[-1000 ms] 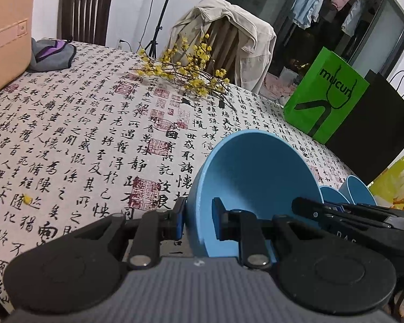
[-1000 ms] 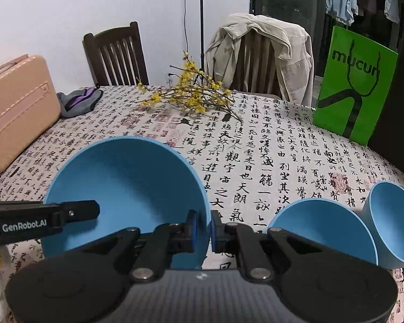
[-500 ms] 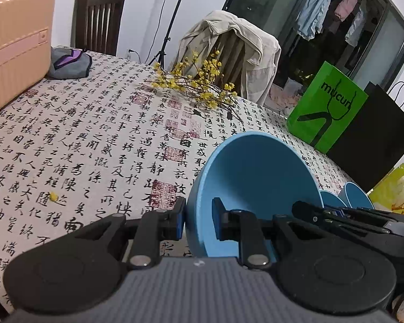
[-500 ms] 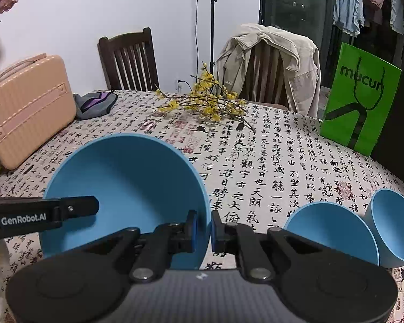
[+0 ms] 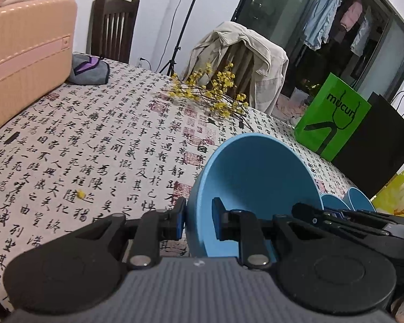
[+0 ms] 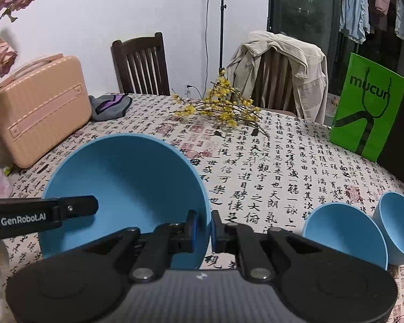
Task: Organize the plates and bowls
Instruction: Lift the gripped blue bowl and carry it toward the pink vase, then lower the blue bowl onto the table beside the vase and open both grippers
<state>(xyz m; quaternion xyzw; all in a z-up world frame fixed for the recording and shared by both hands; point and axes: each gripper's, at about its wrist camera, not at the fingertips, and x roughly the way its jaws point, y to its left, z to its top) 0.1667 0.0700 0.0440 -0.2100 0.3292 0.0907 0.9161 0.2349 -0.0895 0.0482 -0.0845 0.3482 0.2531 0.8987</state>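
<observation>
A large blue bowl (image 5: pixel 256 185) is held above the table by both grippers. My left gripper (image 5: pixel 199 220) is shut on its left rim. My right gripper (image 6: pixel 203 227) is shut on its right rim, and the bowl (image 6: pixel 126 188) fills the lower left of the right wrist view. Two smaller blue bowls stand on the table at the right, a medium bowl (image 6: pixel 342 231) and a deeper one (image 6: pixel 398 223) beside it. They show small behind the right gripper in the left wrist view (image 5: pixel 347 202).
The tablecloth (image 6: pixel 269 175) bears black calligraphy. A pink case (image 6: pixel 40 107) and a grey pouch (image 6: pixel 107 106) sit at the far left. Yellow flower branches (image 6: pixel 223 110) lie at the back. A green bag (image 6: pixel 366 107) stands at the right, chairs behind.
Both grippers have risen with the large bowl between them. The table looks lower and more of the room shows. The two small bowls have not moved.
</observation>
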